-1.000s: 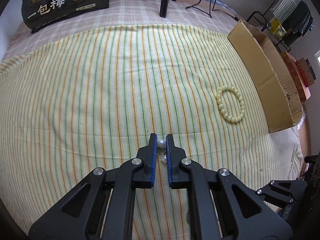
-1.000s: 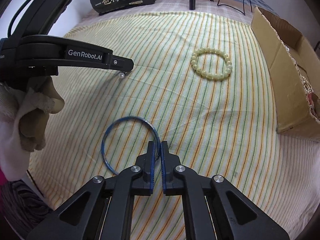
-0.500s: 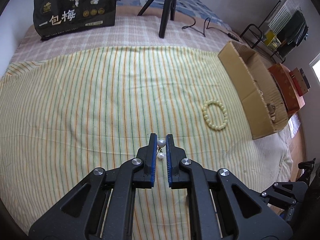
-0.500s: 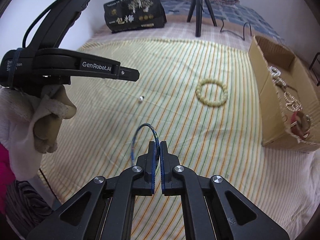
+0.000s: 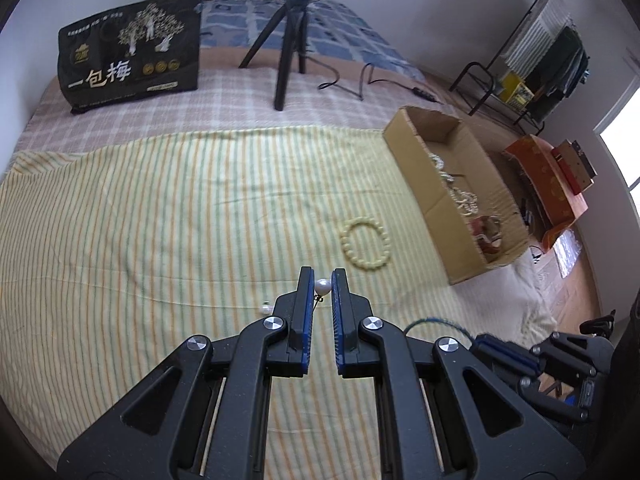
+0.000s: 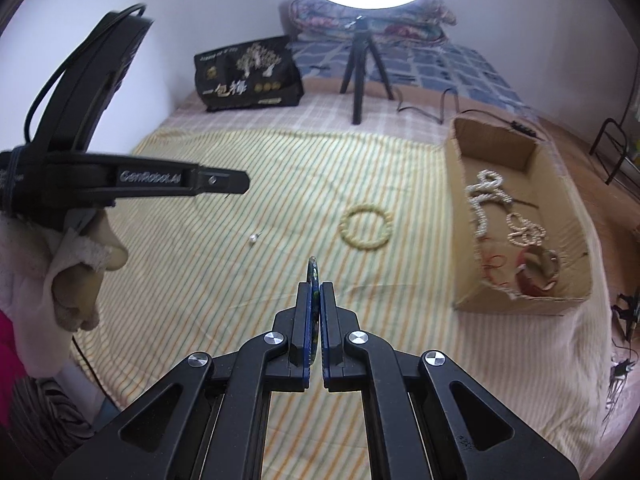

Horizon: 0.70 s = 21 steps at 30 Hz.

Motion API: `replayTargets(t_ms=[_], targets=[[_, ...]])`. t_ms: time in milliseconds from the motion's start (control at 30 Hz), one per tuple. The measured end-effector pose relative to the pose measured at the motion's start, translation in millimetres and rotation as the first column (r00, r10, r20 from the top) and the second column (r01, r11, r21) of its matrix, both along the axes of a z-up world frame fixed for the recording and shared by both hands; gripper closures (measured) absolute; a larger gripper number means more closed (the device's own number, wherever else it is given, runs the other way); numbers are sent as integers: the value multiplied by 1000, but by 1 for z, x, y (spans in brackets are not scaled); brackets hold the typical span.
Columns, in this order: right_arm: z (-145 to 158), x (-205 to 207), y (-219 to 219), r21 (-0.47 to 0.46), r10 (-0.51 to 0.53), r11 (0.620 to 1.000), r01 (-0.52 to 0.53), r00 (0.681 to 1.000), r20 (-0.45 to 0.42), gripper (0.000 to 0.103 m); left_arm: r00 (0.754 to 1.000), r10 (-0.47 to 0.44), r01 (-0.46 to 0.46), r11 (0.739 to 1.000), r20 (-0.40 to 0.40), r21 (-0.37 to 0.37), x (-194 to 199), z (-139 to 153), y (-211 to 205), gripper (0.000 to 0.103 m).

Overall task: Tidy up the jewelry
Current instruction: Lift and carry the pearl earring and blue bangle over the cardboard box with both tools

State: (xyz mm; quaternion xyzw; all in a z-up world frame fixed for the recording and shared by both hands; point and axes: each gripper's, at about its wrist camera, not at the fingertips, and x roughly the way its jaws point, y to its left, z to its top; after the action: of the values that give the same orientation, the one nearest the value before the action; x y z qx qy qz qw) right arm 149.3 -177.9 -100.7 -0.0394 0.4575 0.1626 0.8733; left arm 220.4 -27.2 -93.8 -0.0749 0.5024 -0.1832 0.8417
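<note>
My left gripper (image 5: pixel 322 280) is shut on a pearl earring (image 5: pixel 322 287) and holds it high above the striped cloth (image 5: pixel 168 216). A second pearl earring (image 5: pixel 265 308) lies on the cloth below; it also shows in the right wrist view (image 6: pixel 253 237). My right gripper (image 6: pixel 316 290) is shut on a blue bangle (image 6: pixel 312 273), held edge-on in the air. A pale yellow bead bracelet (image 5: pixel 365 243) (image 6: pixel 365 227) lies on the cloth near the cardboard box (image 5: pixel 416 184) (image 6: pixel 460 216), which holds pearl strands (image 6: pixel 490 196) and a red piece (image 6: pixel 534 276).
A black printed bag (image 5: pixel 130 54) and a black tripod (image 5: pixel 290 36) with its cable stand at the back of the bed. An orange box (image 5: pixel 548 176) and a metal rack (image 5: pixel 532 52) are off the right side. The bed edge drops off on the right.
Both grippers have risen well above the cloth with their items. The bangle has turned edge-on in the right gripper. One pearl earring dropped away and now lies on the cloth.
</note>
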Motion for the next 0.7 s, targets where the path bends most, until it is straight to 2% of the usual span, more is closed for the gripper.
replayTargets(t_ms=[367, 700], targets=[[25, 0, -50, 21, -98, 995, 97, 993, 63, 101, 998, -54, 55, 998, 40, -39, -7, 21, -35, 96], [47, 12, -103, 55, -213, 977, 208, 970, 119, 101, 991, -112, 116, 991, 66, -62, -8, 32, -79, 96]])
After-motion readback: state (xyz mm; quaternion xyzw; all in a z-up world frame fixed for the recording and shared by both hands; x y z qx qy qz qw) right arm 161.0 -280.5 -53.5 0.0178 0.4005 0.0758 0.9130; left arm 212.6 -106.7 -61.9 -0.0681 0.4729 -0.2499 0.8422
